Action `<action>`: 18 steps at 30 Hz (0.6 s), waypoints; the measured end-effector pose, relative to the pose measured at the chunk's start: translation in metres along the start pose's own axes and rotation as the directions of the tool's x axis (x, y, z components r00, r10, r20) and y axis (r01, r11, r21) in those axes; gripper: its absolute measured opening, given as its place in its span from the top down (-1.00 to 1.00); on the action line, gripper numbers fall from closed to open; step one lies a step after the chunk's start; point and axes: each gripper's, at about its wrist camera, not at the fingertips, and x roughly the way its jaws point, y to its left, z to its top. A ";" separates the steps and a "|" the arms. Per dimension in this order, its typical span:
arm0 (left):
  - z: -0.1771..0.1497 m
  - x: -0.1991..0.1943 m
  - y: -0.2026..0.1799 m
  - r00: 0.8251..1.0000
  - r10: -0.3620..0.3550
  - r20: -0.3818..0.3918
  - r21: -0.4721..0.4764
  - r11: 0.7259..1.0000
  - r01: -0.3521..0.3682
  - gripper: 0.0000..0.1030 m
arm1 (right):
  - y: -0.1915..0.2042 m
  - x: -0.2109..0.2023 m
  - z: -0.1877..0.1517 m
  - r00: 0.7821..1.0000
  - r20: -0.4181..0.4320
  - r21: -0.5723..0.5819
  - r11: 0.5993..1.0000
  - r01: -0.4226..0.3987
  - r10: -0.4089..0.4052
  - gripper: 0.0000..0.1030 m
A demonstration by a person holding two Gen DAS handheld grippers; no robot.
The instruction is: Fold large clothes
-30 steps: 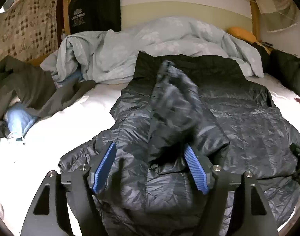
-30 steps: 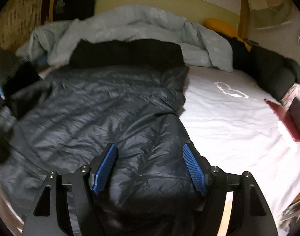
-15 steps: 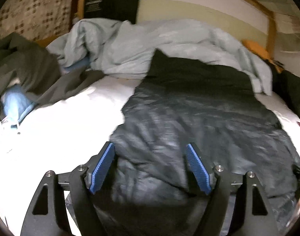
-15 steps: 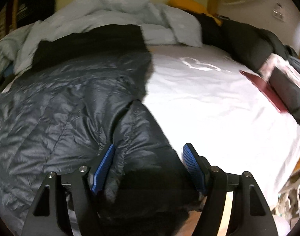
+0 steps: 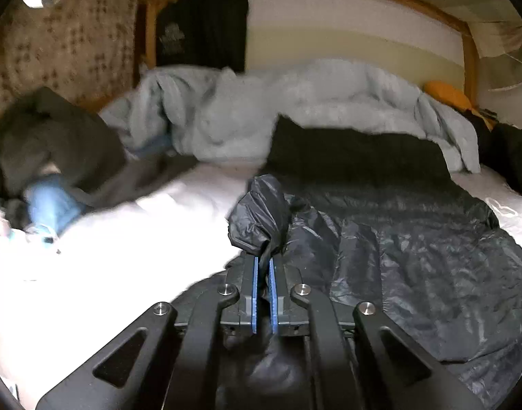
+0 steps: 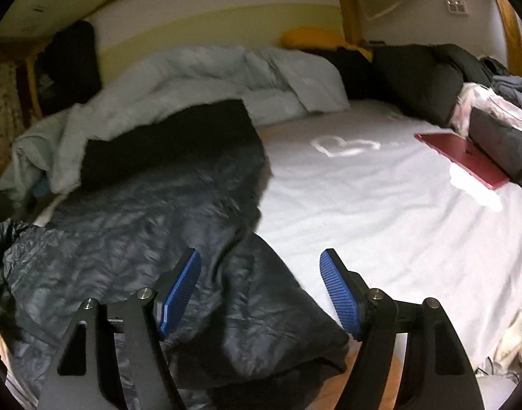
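Left tool (image 5: pixel 263 263) pinches jacket (image 5: pixel 414 256) (bunched).

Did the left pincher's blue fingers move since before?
Yes. The left gripper has just closed, pinching a fold of the dark puffer jacket lying on the white sheet.

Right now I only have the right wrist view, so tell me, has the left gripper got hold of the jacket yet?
Observer: Yes. The left gripper has just closed and is shut on a bunched fold of the dark puffer jacket.
Operator: Which edge is that fold on?
Observer: The jacket's left edge, beside bare white sheet.
Operator: Anything lying past that edge?
Observer: A grey garment with something blue sits further left, apart from the jacket.
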 end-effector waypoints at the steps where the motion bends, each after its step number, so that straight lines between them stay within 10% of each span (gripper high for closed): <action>1: 0.000 -0.009 0.002 1.000 0.021 0.012 0.004 1.000 -0.021 0.90 | 0.004 0.000 0.000 1.000 -0.010 -0.015 1.000 -0.017 0.016 -0.42; 14: -0.037 0.034 0.007 0.959 0.161 -0.232 0.075 0.986 -0.147 0.58 | 0.020 0.036 -0.020 0.974 -0.154 -0.174 0.975 0.141 -0.168 -0.46; 18: -0.036 0.025 0.000 0.976 0.132 -0.175 0.097 0.988 -0.117 -0.03 | 0.012 0.027 -0.015 0.987 -0.118 -0.116 0.988 0.098 -0.112 -0.46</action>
